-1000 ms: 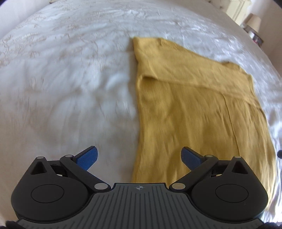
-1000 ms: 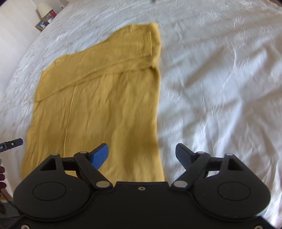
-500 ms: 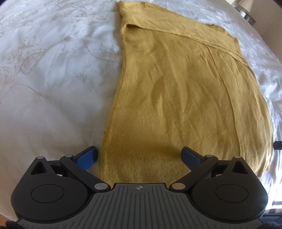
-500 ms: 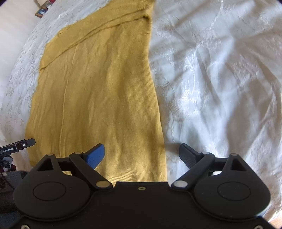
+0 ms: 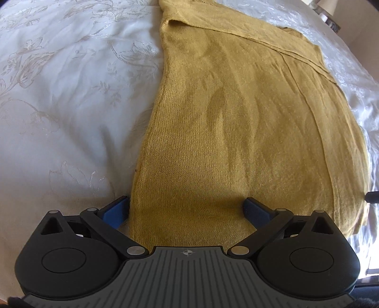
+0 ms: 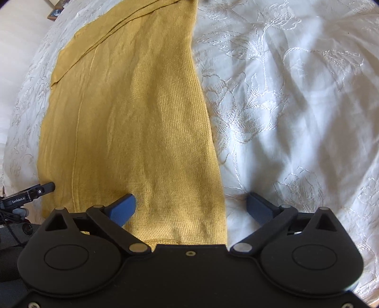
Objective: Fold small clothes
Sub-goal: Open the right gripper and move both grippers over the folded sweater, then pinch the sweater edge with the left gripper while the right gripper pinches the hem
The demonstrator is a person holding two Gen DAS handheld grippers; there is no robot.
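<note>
A mustard-yellow knitted garment (image 5: 236,132) lies flat on a white embroidered bedspread (image 5: 71,94), with a folded layer across its far end. My left gripper (image 5: 187,208) is open and hovers low over the garment's near left corner; its left finger is just off the cloth's left edge. In the right wrist view the same garment (image 6: 132,123) fills the left half. My right gripper (image 6: 190,206) straddles the garment's near right edge; its jaws are still opening and the pads press on nothing. The tip of the left gripper (image 6: 45,188) shows at the far left.
The white bedspread (image 6: 296,106) is wrinkled to the right of the garment. A lamp and small items on a bedside stand (image 5: 329,14) sit at the far upper right. A framed item (image 6: 55,14) stands beyond the bed at the upper left.
Both grippers have come down and closer to the garment's near edge, which now looks larger. The right gripper's fingers have spread wider. The left gripper's fingers stay spread.
</note>
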